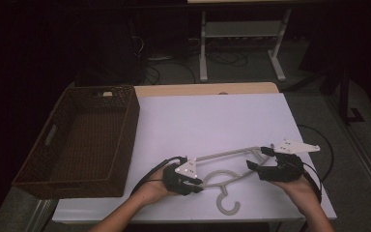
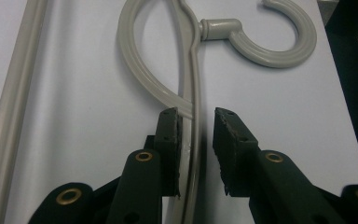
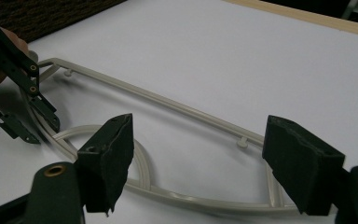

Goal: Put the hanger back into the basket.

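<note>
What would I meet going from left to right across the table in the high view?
Brown wicker basket → left hand-held gripper → grey plastic hanger → right hand-held gripper, all on the white table.

Your room is dim and dark at the back. The white bench looks bright. Up close, your black fingers look a bit blurry.

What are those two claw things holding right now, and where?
Nothing is firmly held yet. The left gripper straddles the grey hanger's shoulder arm, one pad touching it, the other apart. The right gripper is open over the hanger's other end.
</note>
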`<state>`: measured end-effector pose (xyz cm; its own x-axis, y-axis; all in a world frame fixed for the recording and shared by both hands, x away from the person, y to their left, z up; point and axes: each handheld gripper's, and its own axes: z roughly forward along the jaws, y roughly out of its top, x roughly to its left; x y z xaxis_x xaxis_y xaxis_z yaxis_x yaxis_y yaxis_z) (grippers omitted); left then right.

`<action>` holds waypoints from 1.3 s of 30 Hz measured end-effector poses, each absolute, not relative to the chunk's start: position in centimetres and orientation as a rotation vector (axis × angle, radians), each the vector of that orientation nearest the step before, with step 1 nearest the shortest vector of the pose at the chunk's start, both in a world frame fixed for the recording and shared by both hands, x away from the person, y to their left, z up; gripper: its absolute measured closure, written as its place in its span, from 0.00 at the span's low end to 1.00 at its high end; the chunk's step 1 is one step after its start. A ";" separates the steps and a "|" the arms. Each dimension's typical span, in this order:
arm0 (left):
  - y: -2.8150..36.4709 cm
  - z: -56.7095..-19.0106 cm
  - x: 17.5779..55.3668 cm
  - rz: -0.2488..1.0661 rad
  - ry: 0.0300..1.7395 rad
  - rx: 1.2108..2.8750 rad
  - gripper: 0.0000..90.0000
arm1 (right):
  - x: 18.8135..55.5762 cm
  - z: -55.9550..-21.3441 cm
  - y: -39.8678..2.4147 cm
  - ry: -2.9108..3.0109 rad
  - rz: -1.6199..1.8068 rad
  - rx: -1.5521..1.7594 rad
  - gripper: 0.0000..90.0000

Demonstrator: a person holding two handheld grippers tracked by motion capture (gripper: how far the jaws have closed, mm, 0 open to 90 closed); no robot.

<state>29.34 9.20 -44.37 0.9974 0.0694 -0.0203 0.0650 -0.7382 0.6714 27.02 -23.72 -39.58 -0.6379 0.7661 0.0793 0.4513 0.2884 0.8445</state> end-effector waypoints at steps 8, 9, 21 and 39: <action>9.5 -44.6 29.6 -0.001 0.104 2.386 0.85 | 27.0 -39.5 -23.7 2.218 1.286 1.103 0.27; 9.5 -44.6 29.6 -0.001 0.100 2.384 0.86 | 27.0 -39.5 -23.7 2.218 1.288 1.102 0.27; 9.5 -44.6 29.8 -0.022 0.097 2.379 0.91 | 27.0 -39.5 -23.5 2.219 1.290 1.104 0.27; 10.0 -42.4 29.7 -0.011 0.175 2.301 0.91 | 26.8 -38.8 -24.2 2.154 1.316 1.108 0.28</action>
